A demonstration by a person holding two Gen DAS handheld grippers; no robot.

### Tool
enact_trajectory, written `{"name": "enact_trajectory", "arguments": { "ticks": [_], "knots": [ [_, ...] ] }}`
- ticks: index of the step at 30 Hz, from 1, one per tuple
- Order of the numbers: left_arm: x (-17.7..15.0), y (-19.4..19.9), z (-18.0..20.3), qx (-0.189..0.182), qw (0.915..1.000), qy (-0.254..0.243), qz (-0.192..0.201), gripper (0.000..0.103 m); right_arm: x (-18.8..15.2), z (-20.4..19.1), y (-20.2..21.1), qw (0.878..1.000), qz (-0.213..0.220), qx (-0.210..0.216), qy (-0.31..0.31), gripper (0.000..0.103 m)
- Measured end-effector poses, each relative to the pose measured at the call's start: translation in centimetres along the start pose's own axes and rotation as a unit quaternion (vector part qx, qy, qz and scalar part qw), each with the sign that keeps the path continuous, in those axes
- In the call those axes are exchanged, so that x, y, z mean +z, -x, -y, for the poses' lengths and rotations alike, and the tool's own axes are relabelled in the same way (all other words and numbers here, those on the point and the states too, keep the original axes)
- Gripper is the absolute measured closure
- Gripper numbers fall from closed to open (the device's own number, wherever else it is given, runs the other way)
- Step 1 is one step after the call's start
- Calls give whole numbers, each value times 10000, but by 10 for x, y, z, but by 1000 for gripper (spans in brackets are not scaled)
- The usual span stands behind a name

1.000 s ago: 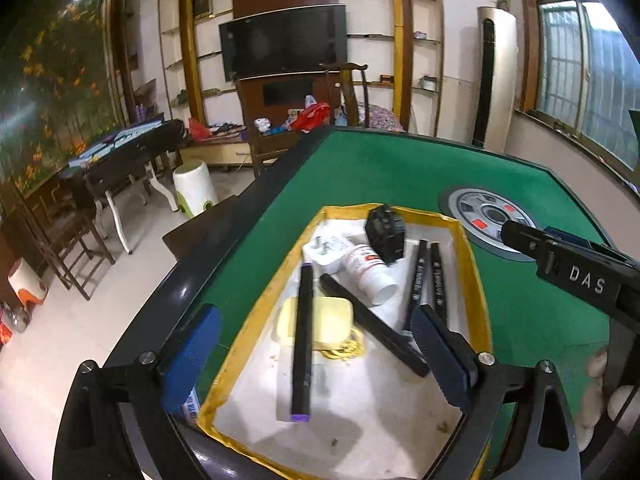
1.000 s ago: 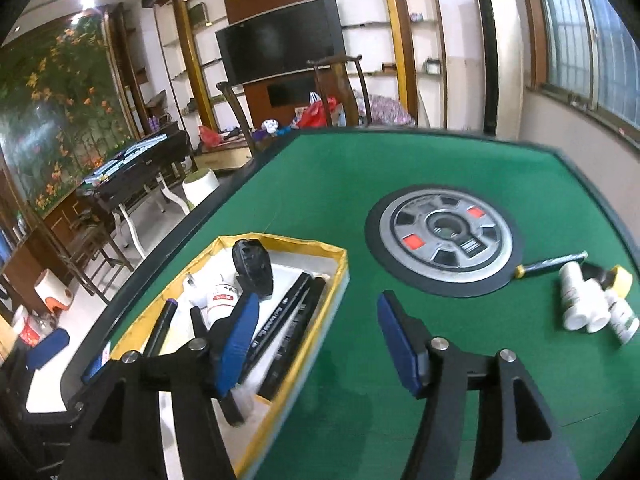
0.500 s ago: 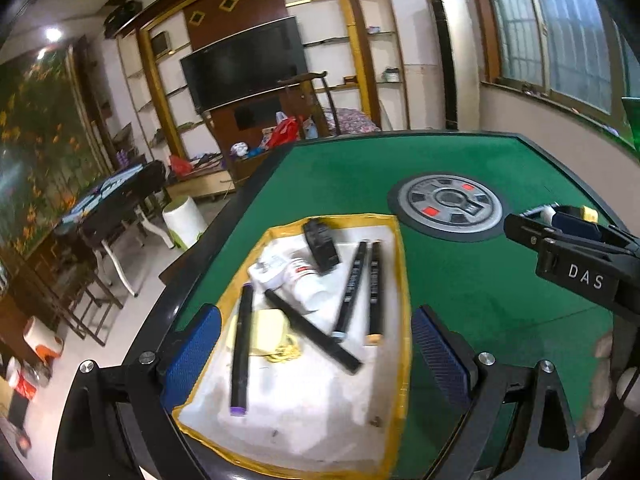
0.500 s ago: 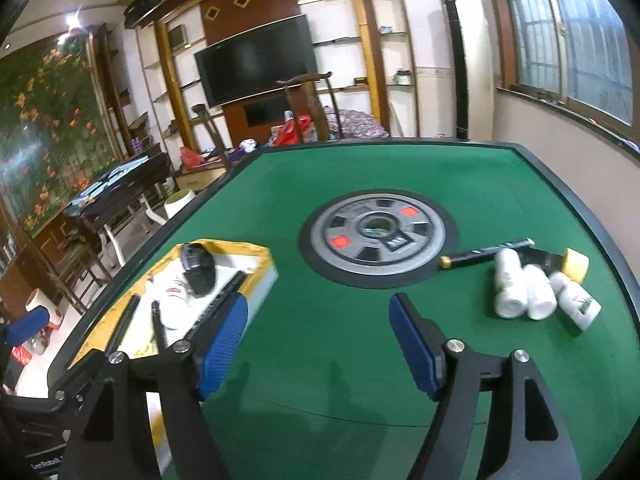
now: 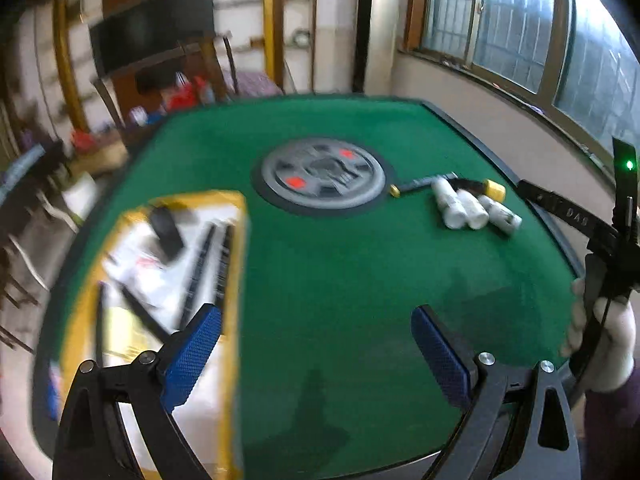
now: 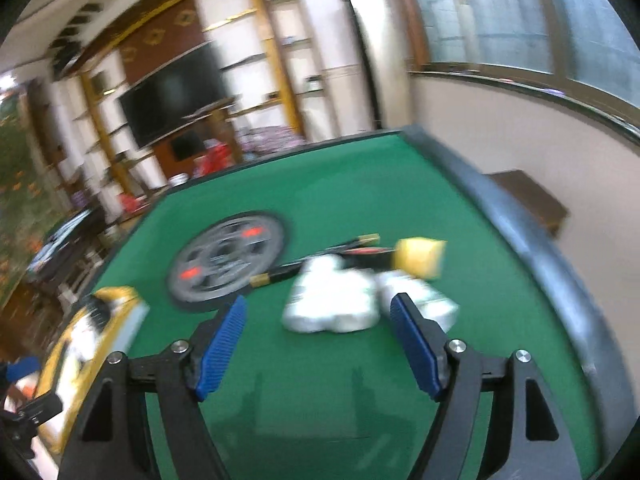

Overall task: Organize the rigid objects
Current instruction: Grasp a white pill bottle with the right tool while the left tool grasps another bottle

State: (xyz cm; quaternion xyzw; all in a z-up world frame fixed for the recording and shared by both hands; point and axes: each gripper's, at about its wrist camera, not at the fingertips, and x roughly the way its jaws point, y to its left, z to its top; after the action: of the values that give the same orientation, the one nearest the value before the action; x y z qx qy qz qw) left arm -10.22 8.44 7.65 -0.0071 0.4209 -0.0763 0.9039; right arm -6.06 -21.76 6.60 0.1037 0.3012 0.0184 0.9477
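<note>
Several pens already lie in the yellow-rimmed white tray [image 5: 236,240]; three white plastic bottles [image 6: 332,304] remain on the green felt table [image 5: 340,280]. Both left tongs [image 5: 316,354] and right tongs [image 6: 320,344] gape empty.

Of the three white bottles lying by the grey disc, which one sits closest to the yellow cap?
The rightmost white bottle, with dark print on its label; its far end lies beside the yellow cap, while the other two lie closer to the grey disc.

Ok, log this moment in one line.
left gripper open, empty | right gripper open, facing white bottles | tray part-filled
</note>
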Motion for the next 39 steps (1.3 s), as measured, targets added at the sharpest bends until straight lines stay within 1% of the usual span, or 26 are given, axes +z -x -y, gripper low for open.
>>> {"name": "enact_trajectory", "arguments": {
  "ticks": [1, 4, 6, 8, 10, 12, 16, 18, 19, 22, 23, 24, 25, 26, 27, 28, 29, 31, 32, 34, 36, 37, 39],
  "knots": [
    [0, -5, 2, -142, 9999, 50, -41, 5, 4, 18, 0, 9998, -4, -195, -84, 29],
    [-4, -17, 13, -265, 9996, 40, 27, 5, 14, 57, -4, 9981, -42, -480, -390, 29],
    [-8, -31, 20, -199, 9998, 36, 52, 5, 18, 72, -11, 9971, -96, -454, -606, 29],
    [-14, -45, 22, -259, 9995, 126, -136, 5, 23, 80, -28, 9962, -207, -274, -800, 29],
    [-19, -55, 22, -439, 9980, 285, -347, 6, 27, 83, -45, 9950, -294, -152, -945, 29],
    [-20, -57, 22, -508, 9974, 312, -409, 6, 27, 84, -62, 9934, -445, -165, -1048, 29],
    [-7, -50, 26, -707, 9968, 253, -271, 6, 14, 79, -79, 9937, -577, -29, -965, 29],
    [5, -52, 33, -777, 9966, 179, -224, 5, 9, 74, -83, 9943, -687, -5, -821, 29],
    [11, -55, 39, -791, 9965, 141, -232, 6, 8, 71, -84, 9948, -733, -58, -708, 29],
    [28, -69, 56, -950, 9950, 119, -284, 6, 6, 59, -83, 9971, -690, -163, -288, 31],
    [32, -74, 62, -993, 9946, 117, -279, 6, 5, 55, -83, 9973, -689, -207, -162, 33],
    [39, -80, 70, -1034, 9943, 99, -250, 6, 5, 53, -85, 9971, -719, -218, -118, 46],
    [44, -86, 77, -1054, 9942, 76, -221, 6, 4, 52, -88, 9963, -830, -215, -74, 64],
    [51, -93, 87, -1088, 9939, 28, -199, 6, 4, 53, -92, 9957, -904, -176, -74, 64],
    [58, -101, 97, -1154, 9931, -35, -191, 6, 2, 54, -94, 9951, -981, -84, -119, 67],
    [64, -108, 104, -1212, 9924, -75, -205, 6, 3, 54, -95, 9951, -979, -101, -106, 67],
    [70, -116, 113, -1282, 9914, -102, -243, 7, 3, 55, -94, 9951, -975, -128, -90, 67],
    [82, -135, 128, -1454, 9887, -160, -340, 13, 3, 57, -94, 9949, -994, -85, -161, 67],
    [87, -141, 133, -1479, 9881, -182, -375, 16, 3, 58, -94, 9947, -1006, -47, -211, 67],
    [96, -159, 143, -1490, 9875, -256, -445, 19, 3, 62, -95, 9940, -1035, 43, -339, 67],
    [101, -174, 149, -1447, 9875, -325, -542, 30, 3, 67, -94, 9934, -1060, 99, -435, 67],
    [103, -182, 149, -1552, 9855, -284, -631, 31, 3, 70, -95, 9927, -1098, 129, -480, 67],
    [105, -187, 145, -1912, 9786, -91, -751, 40, 1, 72, -100, 9906, -1230, 206, -563, 67]
  ]
}}
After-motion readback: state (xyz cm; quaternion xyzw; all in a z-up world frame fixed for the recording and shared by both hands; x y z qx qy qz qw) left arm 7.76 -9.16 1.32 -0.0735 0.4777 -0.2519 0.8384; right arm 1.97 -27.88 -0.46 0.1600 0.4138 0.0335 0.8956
